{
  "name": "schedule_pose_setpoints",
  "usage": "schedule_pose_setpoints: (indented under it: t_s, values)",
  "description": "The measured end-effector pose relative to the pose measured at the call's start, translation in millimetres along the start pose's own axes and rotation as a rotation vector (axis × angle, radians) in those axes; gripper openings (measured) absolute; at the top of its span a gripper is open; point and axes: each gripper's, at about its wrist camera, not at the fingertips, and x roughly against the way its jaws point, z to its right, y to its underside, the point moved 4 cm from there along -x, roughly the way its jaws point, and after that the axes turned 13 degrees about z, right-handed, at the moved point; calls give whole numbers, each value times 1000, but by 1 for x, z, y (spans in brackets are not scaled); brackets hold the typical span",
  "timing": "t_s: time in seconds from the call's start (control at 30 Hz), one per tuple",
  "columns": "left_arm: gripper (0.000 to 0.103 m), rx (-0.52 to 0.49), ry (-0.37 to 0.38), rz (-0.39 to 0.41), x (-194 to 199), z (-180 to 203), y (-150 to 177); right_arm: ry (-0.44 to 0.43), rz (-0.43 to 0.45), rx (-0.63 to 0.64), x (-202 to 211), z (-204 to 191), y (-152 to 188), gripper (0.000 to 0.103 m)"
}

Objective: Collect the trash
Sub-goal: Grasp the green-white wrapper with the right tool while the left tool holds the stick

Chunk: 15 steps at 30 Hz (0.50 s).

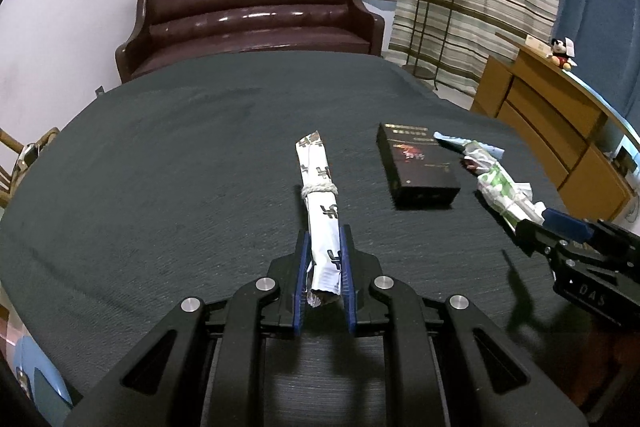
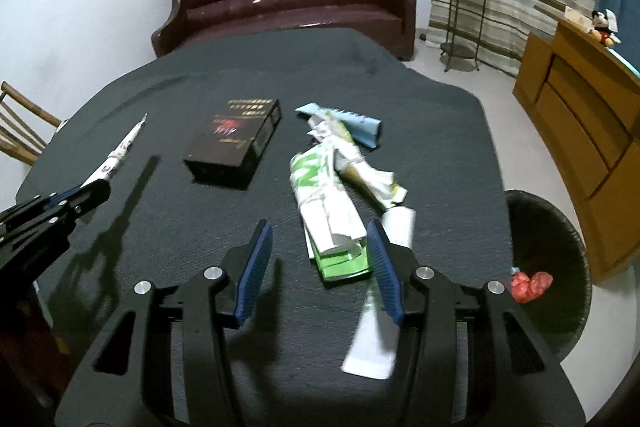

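Note:
My left gripper (image 1: pixel 325 233) is shut on the near end of a rolled white wrapper (image 1: pixel 316 171) tied with string, which points away over the dark table (image 1: pixel 160 167). From the right wrist view the same rolled wrapper (image 2: pixel 120 155) sticks out of the left gripper (image 2: pixel 92 193) at the left edge. My right gripper (image 2: pixel 320 227) is open, and the near end of a crumpled green-and-white wrapper pile (image 2: pixel 328 187) lies between its tips without the pads pressing on it. A light blue wrapper (image 2: pixel 352 119) lies at the pile's far end. A white paper slip (image 2: pixel 372 343) lies under the right finger.
A black box (image 2: pixel 236 139) lies on the table between the two grippers. A dark round bin (image 2: pixel 560 227) holding red trash (image 2: pixel 530 285) stands on the floor to the table's right. Behind the table is a brown sofa (image 1: pixel 256 19); a wooden cabinet (image 2: pixel 580 147) is at the right.

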Motion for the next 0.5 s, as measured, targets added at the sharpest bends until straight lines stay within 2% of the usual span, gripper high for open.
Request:
schedule_pose_setpoints:
  t_s: [0.4,0.5]
  values:
    - [16,25,-2,-19,-8,1,0,32,-29,33,-18,-9,-3,47]
    - [16,29,0,-26,-9,1,2,36,-44,43,-22,-9,0,33]
